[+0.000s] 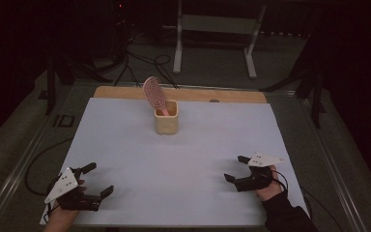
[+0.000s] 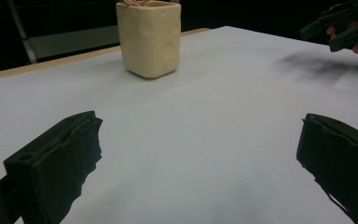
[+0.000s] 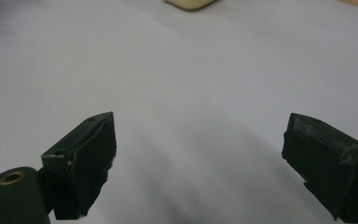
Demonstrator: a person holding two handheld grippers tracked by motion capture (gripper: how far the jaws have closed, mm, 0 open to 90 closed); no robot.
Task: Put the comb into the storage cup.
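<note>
I am holding both tools, left [image 1: 94,180] and right [image 1: 235,168], wide open and empty at the counter's [image 1: 125,145] near edge, cup [image 1: 166,117] with brush [image 1: 153,93] standing far back; risk: reaching in and tipping the top-heavy cup.

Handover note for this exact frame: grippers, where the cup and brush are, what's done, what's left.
Left gripper: open, holding nothing, near corner of the white table on the person's left.
Right gripper: open, holding nothing, near the table's right edge.
Cream cup: upright, far centre of the table, apart from both grippers.
Pink hairbrush: stands handle-down in the cup, head leaning left above the rim.
Done: brush sits in the cup.
Left: nothing in hand; if the brush is to come out, either gripper must reach forward to the cup.
</note>
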